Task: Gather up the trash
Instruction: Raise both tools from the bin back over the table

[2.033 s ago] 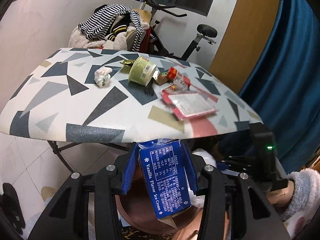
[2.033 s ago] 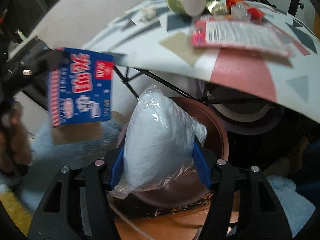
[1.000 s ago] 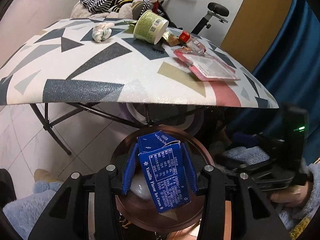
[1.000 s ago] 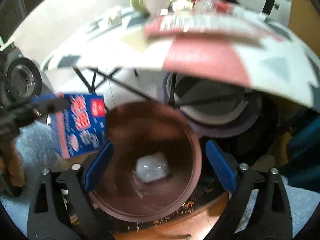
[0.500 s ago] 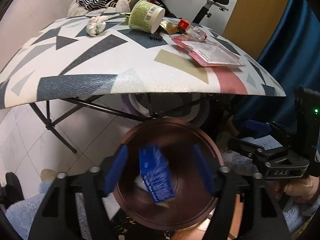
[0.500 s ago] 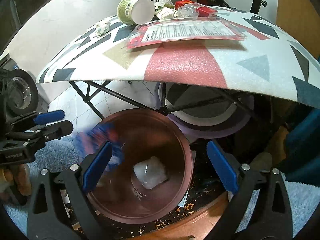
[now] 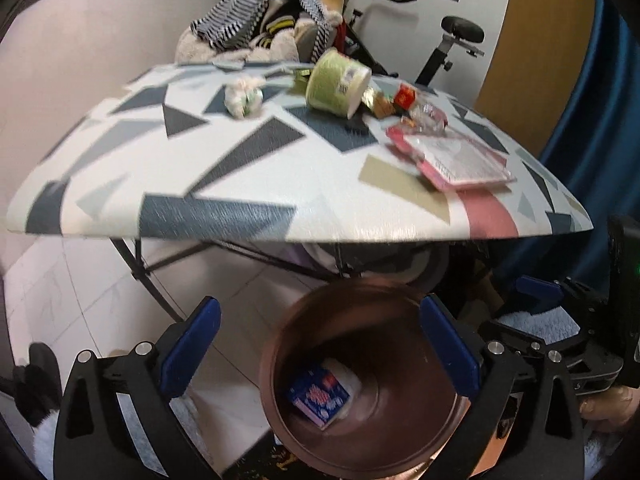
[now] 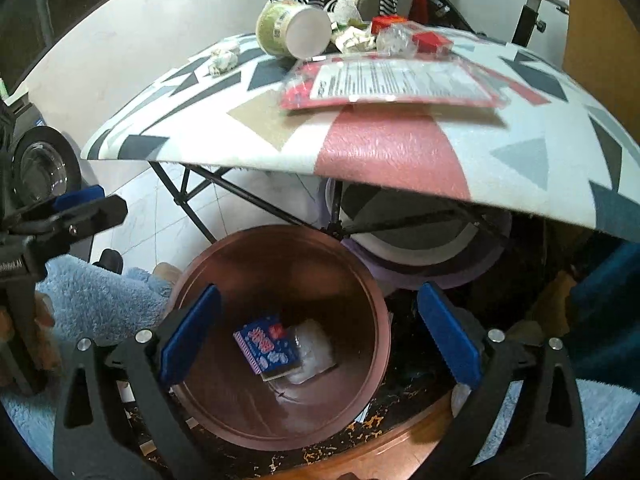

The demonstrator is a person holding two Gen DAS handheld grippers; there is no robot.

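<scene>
A copper-brown bin (image 7: 280, 344) (image 8: 372, 292) stands on the floor under the table's front edge. In it lie a blue ice cream box (image 7: 320, 396) (image 8: 266, 346) and a clear plastic bag (image 8: 314, 346). My left gripper (image 7: 320, 350) is open and empty above the bin. My right gripper (image 8: 318, 336) is open and empty above the bin too. On the table lie a green cup (image 7: 338, 82) (image 8: 294, 30) on its side, a crumpled tissue (image 7: 242, 96) (image 8: 222, 60), a red flat packet (image 7: 452, 158) (image 8: 390, 84) and small wrappers (image 7: 400, 100) (image 8: 394, 36).
The patterned table (image 7: 240, 208) (image 8: 384, 152) has black folding legs. Clothes (image 7: 260, 36) are piled behind it and an exercise bike (image 7: 452, 40) stands at the back. A blue curtain (image 7: 600, 120) hangs at the right. Blue fluffy slippers (image 8: 100, 300) are by the bin.
The right gripper opened and dropped the plastic bag into the bin. Then the left gripper opened and the blue ice cream box fell in on top. Both grippers now tilt up toward the table.
</scene>
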